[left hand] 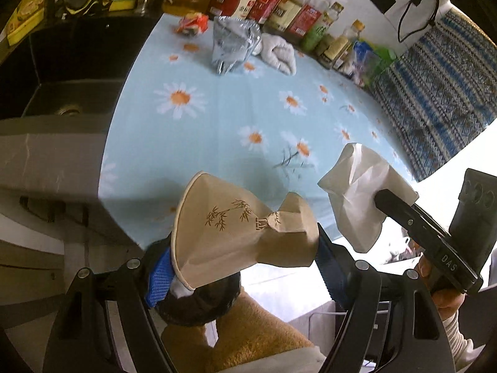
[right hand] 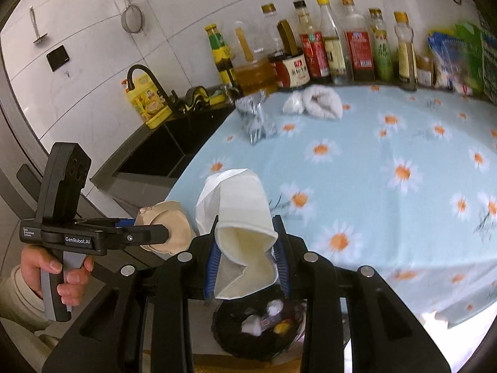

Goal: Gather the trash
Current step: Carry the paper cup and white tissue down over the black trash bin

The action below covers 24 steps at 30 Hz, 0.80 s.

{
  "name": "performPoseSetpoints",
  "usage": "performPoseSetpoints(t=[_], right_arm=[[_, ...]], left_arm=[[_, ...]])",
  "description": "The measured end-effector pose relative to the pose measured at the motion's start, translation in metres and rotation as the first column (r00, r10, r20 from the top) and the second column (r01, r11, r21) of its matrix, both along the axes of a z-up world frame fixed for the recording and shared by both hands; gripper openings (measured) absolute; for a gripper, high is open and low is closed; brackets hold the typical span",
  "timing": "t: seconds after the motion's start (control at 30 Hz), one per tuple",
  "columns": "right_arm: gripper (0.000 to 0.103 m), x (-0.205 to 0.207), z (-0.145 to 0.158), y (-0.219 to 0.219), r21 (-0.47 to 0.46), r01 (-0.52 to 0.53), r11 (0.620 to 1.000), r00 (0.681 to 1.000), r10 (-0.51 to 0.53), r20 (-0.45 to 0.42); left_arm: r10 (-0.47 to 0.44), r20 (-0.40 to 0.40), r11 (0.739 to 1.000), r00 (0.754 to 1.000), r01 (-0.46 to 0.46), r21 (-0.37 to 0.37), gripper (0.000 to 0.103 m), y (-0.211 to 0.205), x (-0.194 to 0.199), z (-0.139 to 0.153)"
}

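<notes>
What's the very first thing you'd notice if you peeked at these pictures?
Two crushed paper cups held up over the table's near edge: a brown paper cup in the left gripper and a white paper cup pinched in the right gripper. Below them sits a black trash bin with scraps inside. Behind spreads a daisy tablecloth.

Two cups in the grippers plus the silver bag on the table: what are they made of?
Tan cup, in the left gripper: looks like matte kraft paper; creased where squashed, printed bamboo sprig, rolled rim.
White cup, in the right gripper: likely paper, smooth matte white, cream inside; folds sharply where crushed.
Silver bag: seemingly metallised foil or plastic film; shiny, crinkled, mirror-like glints.
</notes>
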State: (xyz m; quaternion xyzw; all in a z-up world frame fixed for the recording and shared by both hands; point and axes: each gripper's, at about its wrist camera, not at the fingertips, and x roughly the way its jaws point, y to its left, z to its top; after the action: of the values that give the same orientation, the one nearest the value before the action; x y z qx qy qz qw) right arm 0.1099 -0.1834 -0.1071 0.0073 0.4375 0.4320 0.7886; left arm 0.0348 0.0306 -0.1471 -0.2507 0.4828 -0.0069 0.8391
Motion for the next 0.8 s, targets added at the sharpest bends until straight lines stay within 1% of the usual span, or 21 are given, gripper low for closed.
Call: performPoseSetpoints(t=[0.17,0.23,0.43,0.57,0.7,0.8], right_arm=[[0.032,-0.014,-0.017,0.007,-0.015,0.001,1.000,0.998,-0.002,-0.056],[0.032,-0.019,-0.023,0.009,-0.025,-0.007,1.000,0.998,0.006,-0.066],[0.032,-0.027,-0.049,0.013,-0.065,-0.037,0.997,0.991,0.028,-0.134],[0.032,-0.032,-0.072,0.013,-0.096,-0.056,0.994,0.981,0.036,-0.193],[0.032,-0.031,-0.100,0.011,-0.124,-0.050,0.991,0.965,0.016,-0.262],[0.032,-0.033,-0.120,0.011,-0.142,-0.047,0.989,0.955,0.003,-0.296]], left_arm=[[-0.007,-0.032,1.000,0.999,0.007,-0.008,0.077,0.000,-0.010,-0.012],[-0.004,-0.044,1.000,0.999,0.004,-0.003,0.077,0.000,-0.013,-0.017],[0.032,-0.101,0.999,0.994,-0.032,-0.003,0.077,0.003,-0.020,-0.037],[0.042,-0.153,0.999,0.987,-0.044,-0.011,0.077,0.004,-0.021,-0.055],[0.046,-0.207,0.999,0.977,-0.050,-0.014,0.077,0.005,-0.023,-0.075],[0.062,-0.249,0.998,0.967,-0.065,-0.005,0.077,0.006,-0.022,-0.093]])
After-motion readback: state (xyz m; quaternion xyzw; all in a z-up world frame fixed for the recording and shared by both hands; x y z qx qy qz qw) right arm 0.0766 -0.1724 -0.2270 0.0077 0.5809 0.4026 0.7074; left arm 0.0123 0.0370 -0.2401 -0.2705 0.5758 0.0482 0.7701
